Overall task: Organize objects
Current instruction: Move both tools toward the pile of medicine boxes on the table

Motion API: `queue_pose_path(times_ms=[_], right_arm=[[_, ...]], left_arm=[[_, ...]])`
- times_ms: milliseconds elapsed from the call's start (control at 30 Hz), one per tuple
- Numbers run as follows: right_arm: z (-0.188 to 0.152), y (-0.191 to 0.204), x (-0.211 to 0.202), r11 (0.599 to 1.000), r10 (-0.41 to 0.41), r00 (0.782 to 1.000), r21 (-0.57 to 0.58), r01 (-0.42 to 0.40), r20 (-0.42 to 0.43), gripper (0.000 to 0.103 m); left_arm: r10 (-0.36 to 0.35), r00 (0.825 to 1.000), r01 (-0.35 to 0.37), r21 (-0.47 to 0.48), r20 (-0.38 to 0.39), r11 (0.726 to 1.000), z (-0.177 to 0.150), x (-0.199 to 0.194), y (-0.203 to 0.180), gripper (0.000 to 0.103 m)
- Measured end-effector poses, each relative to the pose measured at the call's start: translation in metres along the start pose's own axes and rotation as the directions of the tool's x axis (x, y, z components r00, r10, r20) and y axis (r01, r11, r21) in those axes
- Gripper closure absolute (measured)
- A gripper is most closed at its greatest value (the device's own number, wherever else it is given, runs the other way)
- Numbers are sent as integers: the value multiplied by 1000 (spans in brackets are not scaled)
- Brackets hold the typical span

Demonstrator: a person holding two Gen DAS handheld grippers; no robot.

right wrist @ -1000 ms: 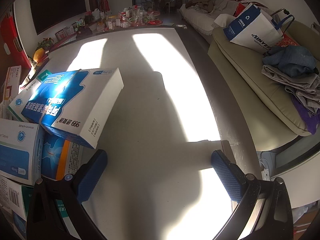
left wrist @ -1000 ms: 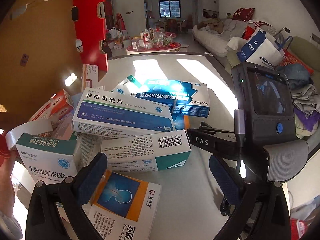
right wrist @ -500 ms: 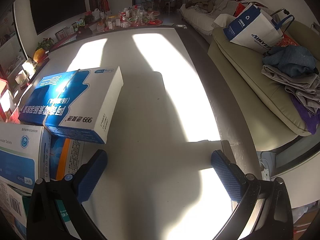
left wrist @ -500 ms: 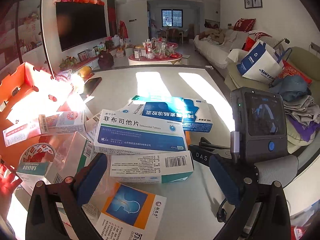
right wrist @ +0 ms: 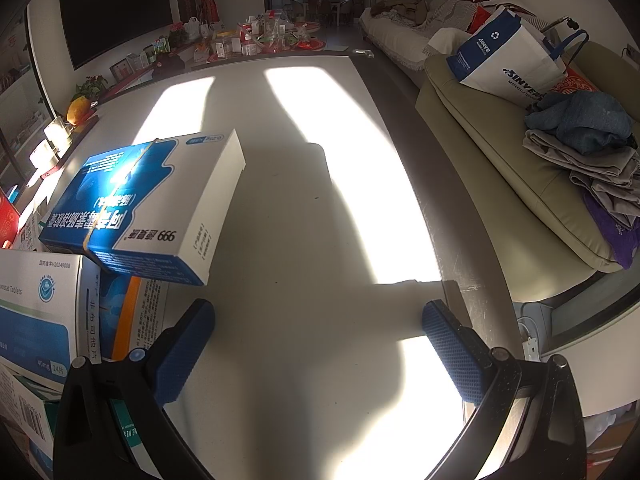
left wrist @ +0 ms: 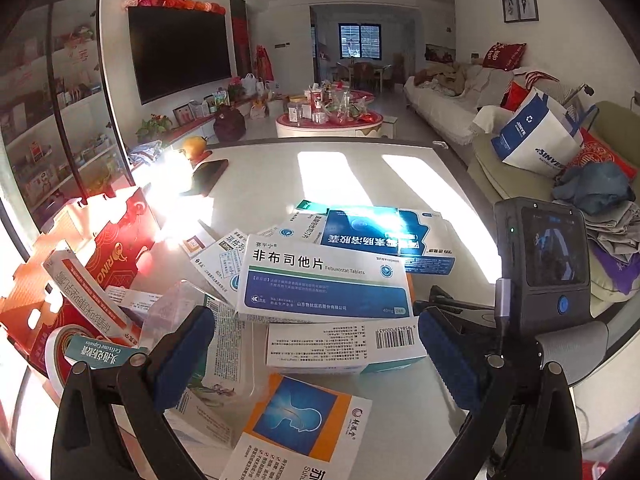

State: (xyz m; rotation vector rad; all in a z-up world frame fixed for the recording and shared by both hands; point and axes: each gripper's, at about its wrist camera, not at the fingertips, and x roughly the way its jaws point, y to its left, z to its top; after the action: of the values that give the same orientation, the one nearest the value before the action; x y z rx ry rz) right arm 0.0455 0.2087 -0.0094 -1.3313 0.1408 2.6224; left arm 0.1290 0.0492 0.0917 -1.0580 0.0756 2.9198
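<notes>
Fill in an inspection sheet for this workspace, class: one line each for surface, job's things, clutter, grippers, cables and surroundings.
Surface: white table, sunlit in patches.
Job's things: medicine boxes piled at its left; Febuxostat box on top, blue 999 box behind it, orange-and-blue box nearest.
Clutter: red carton and tape roll at far left.
Grippers: left gripper open over the pile; right gripper open over bare table.
Cables: one plugged into the right gripper's camera unit.
Surroundings: television, sofa with clothes and paper bag.
</notes>
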Motion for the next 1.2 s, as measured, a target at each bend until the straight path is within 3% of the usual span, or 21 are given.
queue_pose_path(times_ms=[400, 667, 1067, 1200], right_arm=[[0, 0, 0, 1000, 0, 1000, 0, 0, 0, 0], [0, 0, 0, 1000, 0, 1000, 0, 0, 0, 0], [0, 0, 0, 1000, 0, 1000, 0, 0, 0, 0], [0, 0, 0, 1000, 0, 1000, 0, 0, 0, 0]], left_arm=[[30, 999, -30, -17, 12, 999, 2, -12, 5, 0], [51, 998, -52, 30, 30, 998, 4, -17, -3, 0], [11, 1000, -11, 44, 21, 999, 2, -18, -19, 0], [2, 1000, -2, 23, 21, 1000, 2, -19, -7, 0]])
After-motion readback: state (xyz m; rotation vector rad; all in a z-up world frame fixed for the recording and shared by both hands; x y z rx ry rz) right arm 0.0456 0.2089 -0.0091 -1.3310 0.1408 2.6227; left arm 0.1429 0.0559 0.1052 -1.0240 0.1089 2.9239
